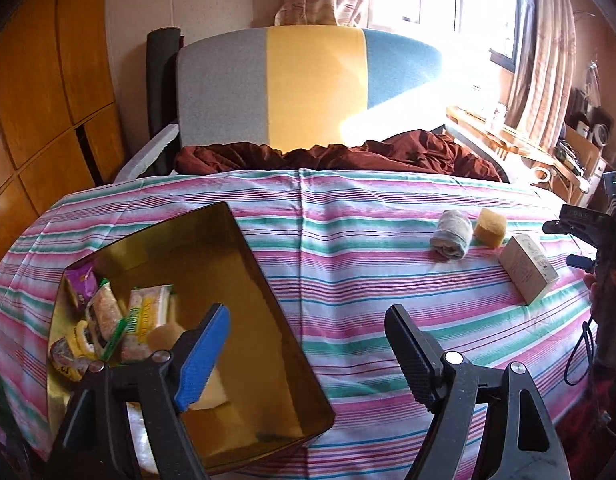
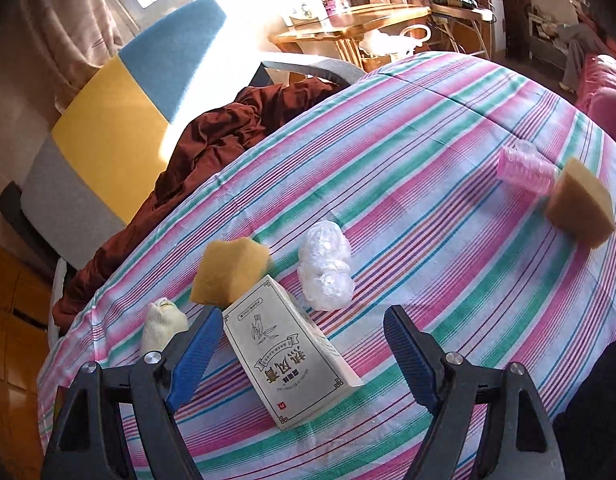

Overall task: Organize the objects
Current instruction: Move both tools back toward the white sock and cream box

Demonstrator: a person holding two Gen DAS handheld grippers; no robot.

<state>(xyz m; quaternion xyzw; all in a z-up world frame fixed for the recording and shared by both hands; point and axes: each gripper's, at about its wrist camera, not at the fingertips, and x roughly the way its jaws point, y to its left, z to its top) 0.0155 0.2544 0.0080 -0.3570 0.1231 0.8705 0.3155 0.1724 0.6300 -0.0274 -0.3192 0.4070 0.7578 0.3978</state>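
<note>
An open gold tin [image 1: 268, 312] sits on the striped tablecloth [image 1: 368, 280] at the left and holds several snack packets [image 1: 108, 320] and a tan sponge [image 1: 164, 336]. My left gripper [image 1: 308, 360] stands open over the tin's right rim with nothing between its fingers. My right gripper [image 2: 304, 360] is open just above a white printed carton [image 2: 292, 356], its pads clear of the carton. Beside the carton lie a tan sponge [image 2: 228, 272], a rolled cloth [image 2: 162, 324] and a wad of clear plastic [image 2: 326, 266]. Farther right are a pink bottle [image 2: 526, 168] and a second sponge [image 2: 580, 204].
A grey, yellow and blue sofa back [image 1: 312, 88] stands behind the table, with a maroon cloth [image 1: 348, 156] heaped on its seat. Wooden cabinets [image 1: 48, 80] line the left wall. A wooden side table [image 2: 348, 28] with small items stands by the window.
</note>
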